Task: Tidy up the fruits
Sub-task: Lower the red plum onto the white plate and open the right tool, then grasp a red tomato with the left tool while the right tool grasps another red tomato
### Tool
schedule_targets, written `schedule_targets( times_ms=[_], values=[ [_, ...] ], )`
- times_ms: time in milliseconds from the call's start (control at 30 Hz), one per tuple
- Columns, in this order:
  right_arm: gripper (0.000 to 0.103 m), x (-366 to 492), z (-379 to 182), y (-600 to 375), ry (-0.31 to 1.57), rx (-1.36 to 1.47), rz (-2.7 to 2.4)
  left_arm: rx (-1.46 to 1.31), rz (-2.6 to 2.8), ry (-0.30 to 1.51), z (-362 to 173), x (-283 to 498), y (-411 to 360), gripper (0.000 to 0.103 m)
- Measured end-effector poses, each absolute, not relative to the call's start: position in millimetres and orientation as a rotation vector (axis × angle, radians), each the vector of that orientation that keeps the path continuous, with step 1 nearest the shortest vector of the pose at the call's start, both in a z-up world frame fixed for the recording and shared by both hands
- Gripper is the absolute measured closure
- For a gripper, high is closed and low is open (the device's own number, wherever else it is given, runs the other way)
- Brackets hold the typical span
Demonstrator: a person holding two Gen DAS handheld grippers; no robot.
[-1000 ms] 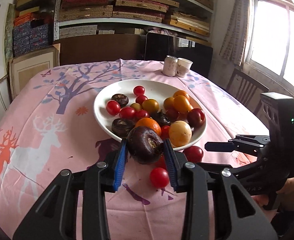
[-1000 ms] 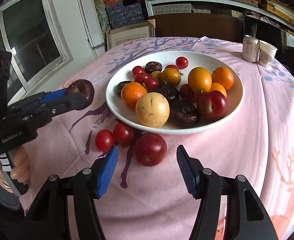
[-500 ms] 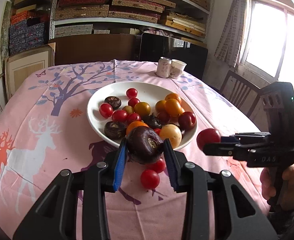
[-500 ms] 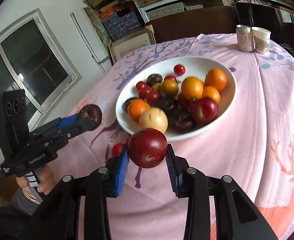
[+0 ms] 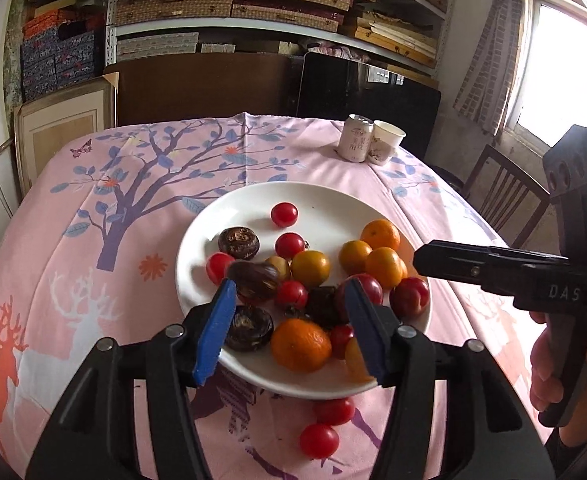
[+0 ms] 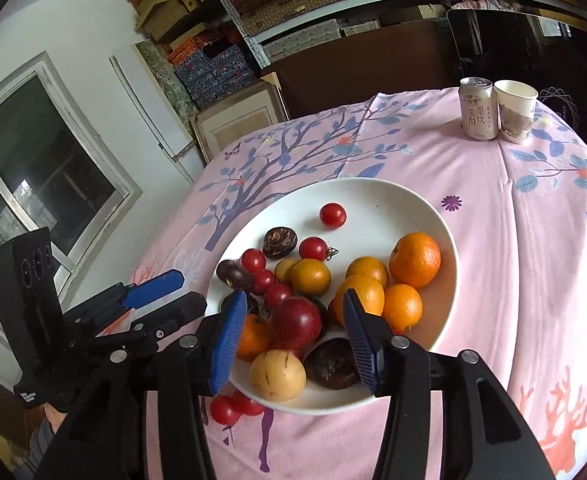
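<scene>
Both tongs now hang spread and empty over the white plate (image 5: 197,240), the dark passion fruit (image 5: 255,282) having dropped from the left tongs (image 5: 289,328) and the red plum (image 6: 295,318) from the right tongs (image 6: 291,338) since half a second ago. Nearest the cameras, two cherry tomatoes (image 5: 319,440) lie loose on the pink tabletop (image 5: 93,208), just below and behind the plate's near rim, under both tools and seemingly closer to the left one. Beyond them the plate carries the heaped fruit, with a can (image 6: 475,108) and a paper cup (image 6: 515,110) at the far edge.
</scene>
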State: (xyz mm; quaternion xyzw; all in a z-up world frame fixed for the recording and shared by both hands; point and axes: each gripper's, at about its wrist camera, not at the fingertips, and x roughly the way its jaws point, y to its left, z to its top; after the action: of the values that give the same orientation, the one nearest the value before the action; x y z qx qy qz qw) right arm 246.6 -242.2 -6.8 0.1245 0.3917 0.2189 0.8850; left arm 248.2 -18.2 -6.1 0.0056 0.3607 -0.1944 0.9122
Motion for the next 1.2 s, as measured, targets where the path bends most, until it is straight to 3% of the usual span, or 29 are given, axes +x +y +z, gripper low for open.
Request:
schedule_targets(
  times_ms=[67, 300, 467, 600, 767, 1200],
  values=[
    [0.052, 230.9, -10.1, -244.1, 0.807, 0.236, 0.447, 0.068, -0.394, 0.737, -11.4, 230.9, -16.9, 0.036],
    [0.052, 176.4, -43.0, -255.1, 0.831, 0.279, 0.486, 0.332, -0.463, 0.797, -60.8, 177.0, -29.4, 0.036],
    [0.052, 163.1, -59.4, -249.5, 0.858, 0.270, 0.484, 0.348, -0.450, 0.872, -88.7, 183.8, -36.0, 0.055],
    [0.052, 157.3, -64.6, -246.0, 0.868, 0.253, 0.477, 0.324, -0.447, 0.880, -91.5, 188.3, -33.9, 0.059],
    [0.052, 155.7, -73.8, -246.5, 0.886, 0.259, 0.476, 0.314, -0.467, 0.882, -91.3, 187.8, -34.6, 0.072],
    [0.052, 160.7, -78.8, -228.5, 0.908, 0.228, 0.479, 0.245, -0.470, 0.818, -75.3, 179.4, -21.5, 0.074]
  ],
)
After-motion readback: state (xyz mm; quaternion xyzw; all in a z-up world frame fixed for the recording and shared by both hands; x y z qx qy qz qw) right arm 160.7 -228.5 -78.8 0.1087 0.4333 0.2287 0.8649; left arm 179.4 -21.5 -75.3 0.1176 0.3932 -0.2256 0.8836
